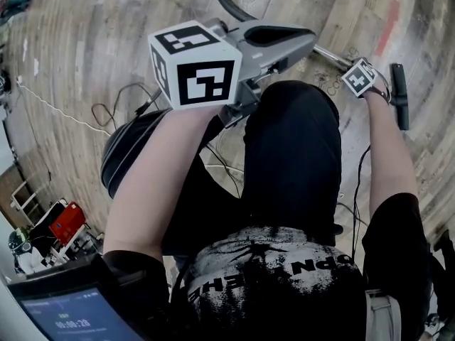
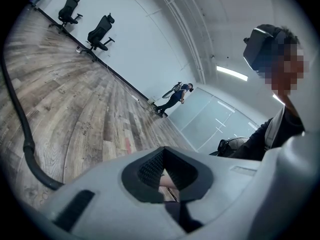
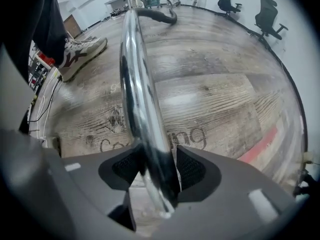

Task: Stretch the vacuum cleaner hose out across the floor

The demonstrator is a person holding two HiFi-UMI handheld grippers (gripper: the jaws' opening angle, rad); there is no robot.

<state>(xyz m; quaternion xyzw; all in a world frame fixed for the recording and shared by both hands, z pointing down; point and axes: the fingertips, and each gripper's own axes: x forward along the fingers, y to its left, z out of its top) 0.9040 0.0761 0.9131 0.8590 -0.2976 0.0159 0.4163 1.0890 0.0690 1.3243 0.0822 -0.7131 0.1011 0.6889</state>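
Between the jaws of the right claw point(image 3: 157, 171), which is pointing down at the floor point(image 3: 225, 94), a chrome wand tube point(image 3: 137, 84) is lying. The jaws are standing wide. Floor is showing between one pad and the metal, so nothing is being squeezed. Left of that claw a shoe point(image 3: 80, 54) is resting on the boards. Ahead of the claw the tube is running away to meet the black hose point(image 3: 160, 16), which is curving off toward the far wall. The left claw point(image 2: 169, 179) is riding closed and empty, held up off the floor, with a stretch of hose passing well to its left.

Step, as I am reading it: the wand end is being handled at floor level, with the hose already looking largely drawn out. Whether the tube is being set down or about to be taken, these views are not settling.

Next move: if more length is wanted, the right claw is needing to close squarely on the tube and draw it away from the far end. If not, it is needing to lift straight up without nudging the tube.

Hard to make out:
- In the head view, legs and torso are covering much of the floor.
- A black bar point(image 1: 400, 94) just right of the right claw is staying unidentified.
- The hose's far end, near the chairs point(image 3: 267, 16), is too small to read.
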